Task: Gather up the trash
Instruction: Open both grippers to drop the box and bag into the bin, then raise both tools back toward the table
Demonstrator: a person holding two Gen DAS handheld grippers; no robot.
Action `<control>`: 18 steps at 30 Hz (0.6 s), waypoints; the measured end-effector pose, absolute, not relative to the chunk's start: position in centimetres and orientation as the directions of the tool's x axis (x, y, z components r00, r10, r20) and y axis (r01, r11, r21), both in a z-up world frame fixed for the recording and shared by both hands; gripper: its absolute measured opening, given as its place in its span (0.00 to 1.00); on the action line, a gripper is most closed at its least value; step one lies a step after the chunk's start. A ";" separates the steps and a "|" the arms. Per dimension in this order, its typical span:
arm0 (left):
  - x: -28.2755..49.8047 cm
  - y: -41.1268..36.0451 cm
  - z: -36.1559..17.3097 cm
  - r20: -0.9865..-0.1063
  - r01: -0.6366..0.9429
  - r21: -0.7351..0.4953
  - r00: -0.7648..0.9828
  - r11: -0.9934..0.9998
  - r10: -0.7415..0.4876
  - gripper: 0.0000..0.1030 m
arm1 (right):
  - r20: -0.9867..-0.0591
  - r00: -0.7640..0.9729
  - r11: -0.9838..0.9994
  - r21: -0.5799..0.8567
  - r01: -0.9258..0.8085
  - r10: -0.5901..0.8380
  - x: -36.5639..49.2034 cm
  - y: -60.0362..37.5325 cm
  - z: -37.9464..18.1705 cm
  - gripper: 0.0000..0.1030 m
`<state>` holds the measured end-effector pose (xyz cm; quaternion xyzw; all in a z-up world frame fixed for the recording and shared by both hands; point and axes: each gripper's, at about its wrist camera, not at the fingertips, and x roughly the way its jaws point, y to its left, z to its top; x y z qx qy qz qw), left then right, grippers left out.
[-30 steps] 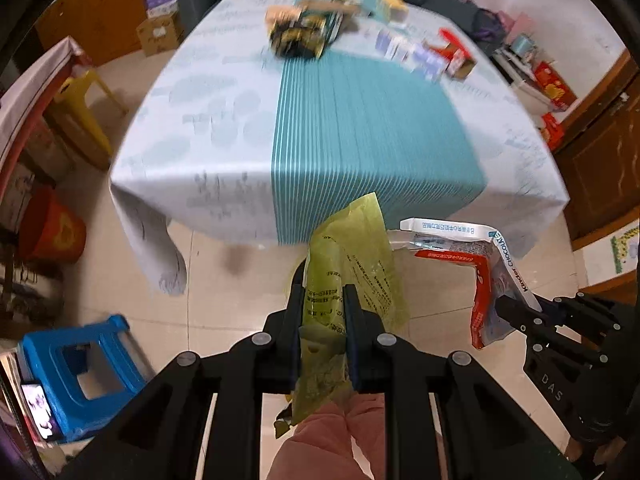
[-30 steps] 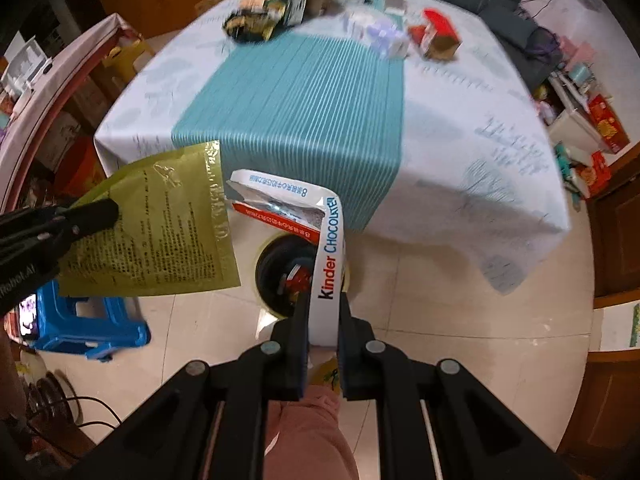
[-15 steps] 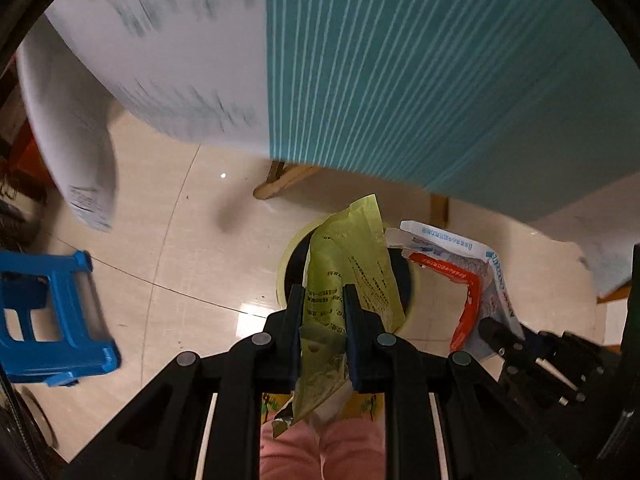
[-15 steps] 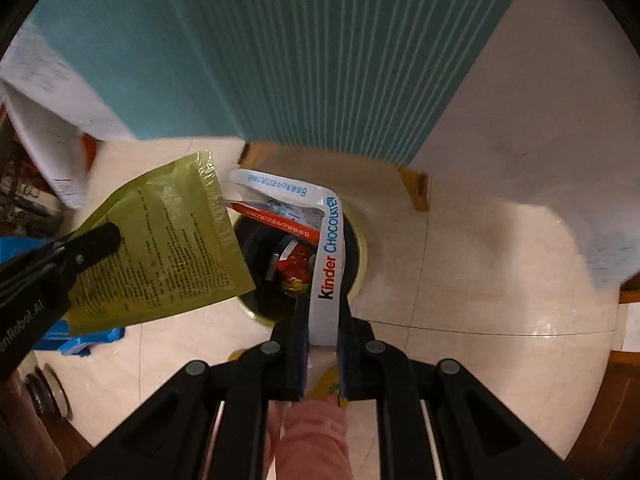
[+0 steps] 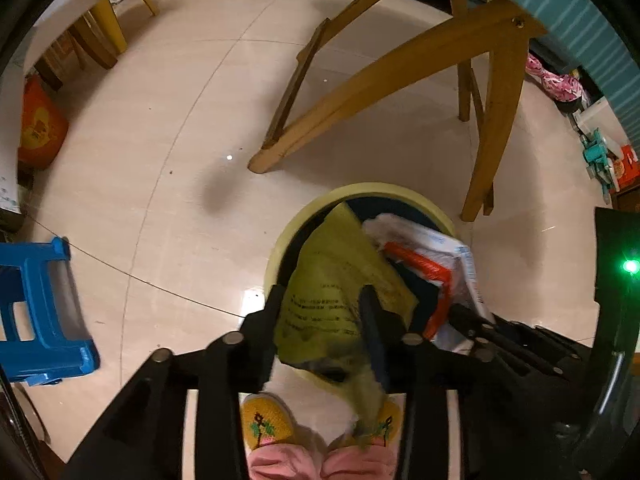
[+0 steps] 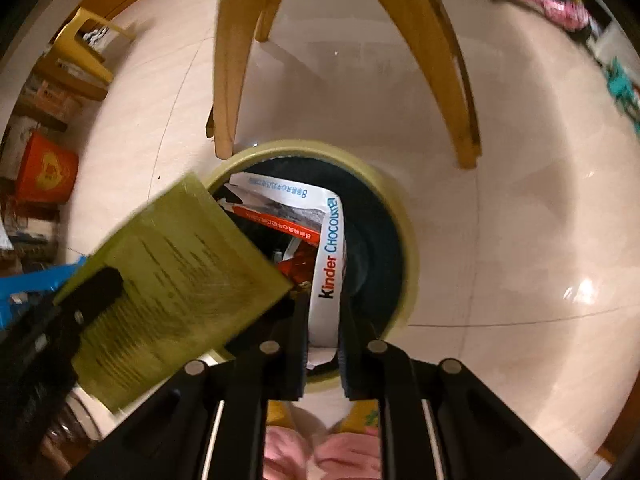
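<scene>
A round yellow-rimmed trash bin (image 5: pixel 294 222) (image 6: pixel 410 256) stands on the floor under the table. My left gripper (image 5: pixel 322 300) has its fingers spread apart around a yellow-green wrapper (image 5: pixel 334 280), which hangs over the bin's mouth; the wrapper also shows in the right wrist view (image 6: pixel 172 280). My right gripper (image 6: pixel 324 320) is close over the bin with its fingers slightly apart around a white and red Kinder Chocolate wrapper (image 6: pixel 330 256), seen too in the left wrist view (image 5: pixel 436 264). Red trash lies inside the bin.
Curved wooden table legs (image 5: pixel 384 80) (image 6: pixel 228 64) stand right behind the bin. A blue plastic stool (image 5: pixel 36 312) is at the left, an orange container (image 5: pixel 38 128) farther left. The teal tablecloth edge (image 5: pixel 580 20) hangs at upper right. Yellow slippers (image 5: pixel 268 420) are below.
Both grippers have dropped from table height to just over the bin. The left gripper's fingers have spread wide, and the right gripper's fingers have loosened a little.
</scene>
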<state>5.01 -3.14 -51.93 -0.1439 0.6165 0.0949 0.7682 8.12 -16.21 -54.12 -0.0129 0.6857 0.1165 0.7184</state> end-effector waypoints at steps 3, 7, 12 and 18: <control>5.2 -3.3 -51.9 -0.971 -0.330 -0.107 0.239 0.938 -0.027 0.59 | -0.981 0.033 0.966 0.181 -0.182 0.190 8.2 -16.1 -54.5 0.32; 5.0 -2.4 -51.3 -0.967 -0.351 -0.126 0.252 0.928 -0.036 0.67 | -0.978 0.065 0.961 0.182 -0.208 0.199 8.0 -16.4 -53.9 0.56; 4.4 -1.4 -50.6 -0.968 -0.355 -0.114 0.250 0.928 -0.023 0.68 | -0.979 0.073 0.959 0.170 -0.225 0.191 7.8 -17.1 -53.2 0.56; 3.2 -0.6 -49.4 -0.967 -0.347 -0.078 0.255 0.935 0.014 0.73 | -0.979 0.073 0.959 0.168 -0.230 0.189 7.3 -17.3 -52.7 0.56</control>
